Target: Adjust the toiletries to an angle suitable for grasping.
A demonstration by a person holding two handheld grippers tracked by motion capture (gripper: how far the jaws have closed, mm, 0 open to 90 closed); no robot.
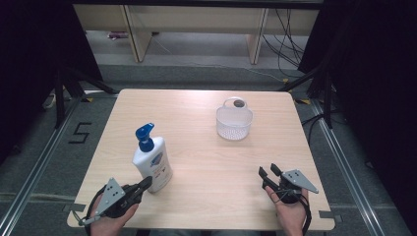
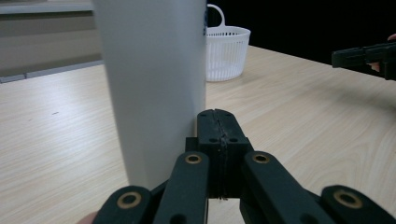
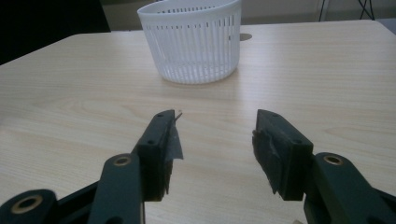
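Note:
A white pump bottle (image 1: pixel 153 164) with a blue pump head stands upright at the table's front left; its white side (image 2: pixel 154 84) is close in the left gripper view. My left gripper (image 1: pixel 146 183) is shut with nothing between its jaws, its tip (image 2: pixel 217 116) just beside the bottle's base. A white slatted basket (image 1: pixel 234 120) with a handle sits right of the table's middle, also seen as the basket (image 3: pixel 194 39) ahead of my right gripper (image 3: pixel 217 135). That right gripper (image 1: pixel 269 172) is open and empty near the front right edge.
The light wooden table (image 1: pixel 196 128) has bare surface between bottle and basket. The other gripper (image 2: pixel 366 58) shows at the right edge of the left gripper view. Cables and wooden furniture legs lie on the floor beyond the far edge.

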